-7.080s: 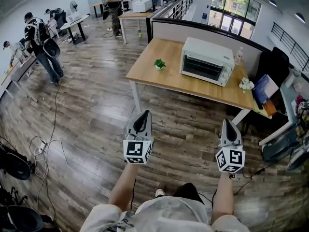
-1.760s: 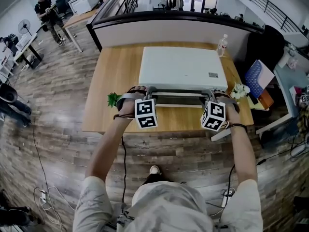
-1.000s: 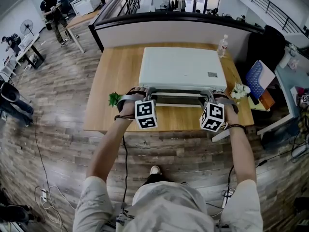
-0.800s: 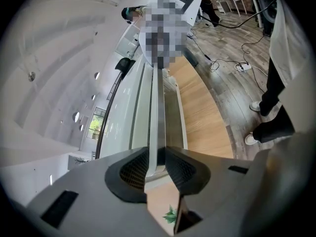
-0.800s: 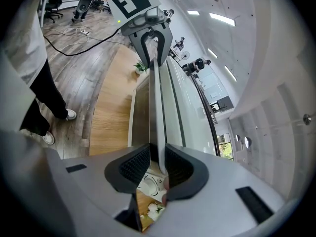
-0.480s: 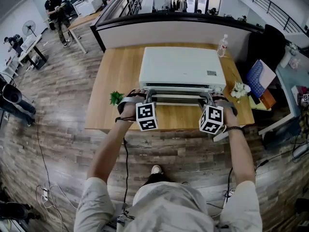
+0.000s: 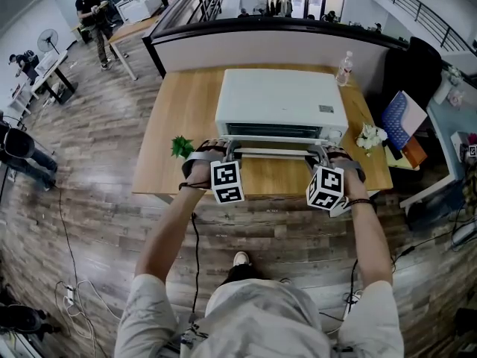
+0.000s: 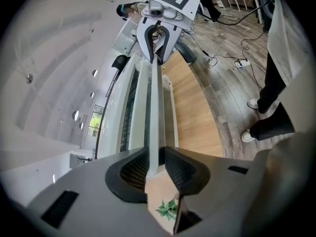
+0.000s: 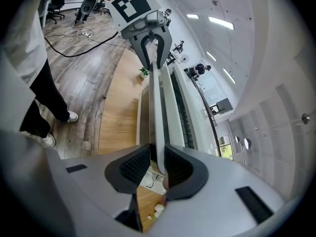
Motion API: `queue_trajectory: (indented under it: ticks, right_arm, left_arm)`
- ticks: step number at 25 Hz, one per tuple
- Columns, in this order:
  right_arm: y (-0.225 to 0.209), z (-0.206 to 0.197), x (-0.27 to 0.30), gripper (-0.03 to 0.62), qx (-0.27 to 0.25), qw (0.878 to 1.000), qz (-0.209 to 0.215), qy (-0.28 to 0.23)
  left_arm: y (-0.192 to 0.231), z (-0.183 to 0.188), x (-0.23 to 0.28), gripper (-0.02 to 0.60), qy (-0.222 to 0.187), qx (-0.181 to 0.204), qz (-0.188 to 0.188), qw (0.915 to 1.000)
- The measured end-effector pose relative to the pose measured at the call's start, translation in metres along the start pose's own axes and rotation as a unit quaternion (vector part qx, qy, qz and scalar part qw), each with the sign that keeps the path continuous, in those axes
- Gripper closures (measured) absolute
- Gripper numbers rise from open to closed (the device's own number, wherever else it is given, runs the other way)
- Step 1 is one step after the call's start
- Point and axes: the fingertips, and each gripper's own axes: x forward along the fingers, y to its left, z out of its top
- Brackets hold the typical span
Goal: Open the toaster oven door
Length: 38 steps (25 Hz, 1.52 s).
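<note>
Grey jaws of the left gripper (image 7: 227,149) and the right gripper (image 7: 320,152), held out on bare arms in front of the toaster oven (image 7: 282,99), were each clamped narrowly on the door handle (image 7: 272,153), one near each end, with ribbed pads pressed against the white bar. Just behind the handle, the glass door (image 7: 272,130) tilted slightly out from the oven's front. The white oven sat toward the back of a wooden table (image 7: 186,103), with a small green plant (image 7: 181,146) to its left, white flowers (image 7: 370,136) to its right and a clear bottle (image 7: 343,67) by its far right corner.
</note>
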Motion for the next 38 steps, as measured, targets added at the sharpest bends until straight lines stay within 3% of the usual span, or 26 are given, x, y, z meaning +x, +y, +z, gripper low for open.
queue_trajectory:
  ticks: [38]
  right_arm:
    - [0.106,-0.003,-0.025,0.510,0.013,0.999,0.053,-0.003]
  left_arm:
    - [-0.108,0.006,-0.021,0.499,0.027,-0.009,-0.048,0.9984]
